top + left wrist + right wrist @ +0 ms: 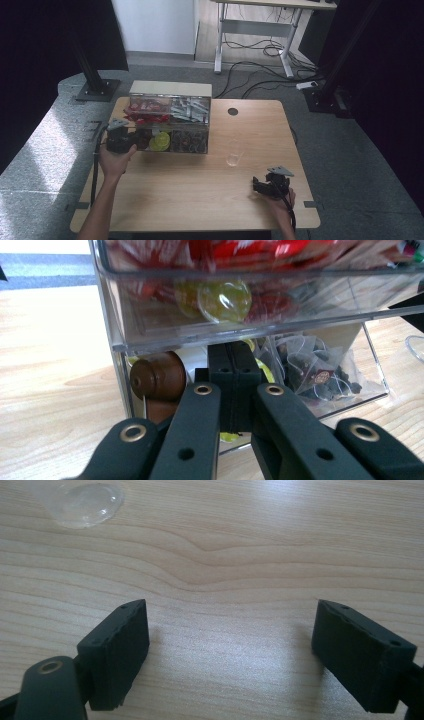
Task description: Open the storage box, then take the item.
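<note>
Left gripper at the clear organizer, right gripper idle

The left gripper (231,390) is clenched, jaws pressed together inside the lower tier of the clear organizer (167,122), just beside a brown capsule (157,380) and under the upper drawer holding a yellow-green capsule (223,301); whether anything thin is pinched cannot be told, though it is probably there to pick a capsule. The right gripper (230,650) rests released, jaws wide, well apart from the organizer, likely waiting near the empty glass (233,152) on the table (200,200).
</note>
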Available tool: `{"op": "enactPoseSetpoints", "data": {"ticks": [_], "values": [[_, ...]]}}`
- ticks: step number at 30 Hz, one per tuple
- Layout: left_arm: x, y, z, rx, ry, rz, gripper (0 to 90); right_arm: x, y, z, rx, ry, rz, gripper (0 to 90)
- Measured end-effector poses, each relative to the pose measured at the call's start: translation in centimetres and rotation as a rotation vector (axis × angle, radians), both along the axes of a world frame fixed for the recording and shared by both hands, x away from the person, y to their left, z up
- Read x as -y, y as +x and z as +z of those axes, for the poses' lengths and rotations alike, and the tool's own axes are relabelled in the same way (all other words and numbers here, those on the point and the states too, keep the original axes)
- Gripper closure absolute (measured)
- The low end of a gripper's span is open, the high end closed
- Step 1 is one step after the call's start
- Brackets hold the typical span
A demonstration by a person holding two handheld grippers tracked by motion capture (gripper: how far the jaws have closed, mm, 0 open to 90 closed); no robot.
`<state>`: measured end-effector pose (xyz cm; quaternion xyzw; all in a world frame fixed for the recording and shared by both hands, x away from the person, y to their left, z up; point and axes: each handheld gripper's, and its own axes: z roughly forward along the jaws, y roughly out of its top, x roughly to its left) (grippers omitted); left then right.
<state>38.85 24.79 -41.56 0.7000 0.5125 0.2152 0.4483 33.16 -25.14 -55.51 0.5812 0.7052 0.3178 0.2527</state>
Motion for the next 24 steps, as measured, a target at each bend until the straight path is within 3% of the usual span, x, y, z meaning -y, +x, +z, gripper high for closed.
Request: {"op": "enactPoseSetpoints", "data": {"ticks": [5,24], "values": [[0.10,0.15,0.56,0.004,0.006,0.001,90.0,0.01,0.01,0.00,0.001,0.000,0.000,15.5],[0.13,0.21,0.47,-0.001,0.008,-0.001,90.0,0.03,-0.02,0.01,0.002,0.001,-0.001,16.5]]}}
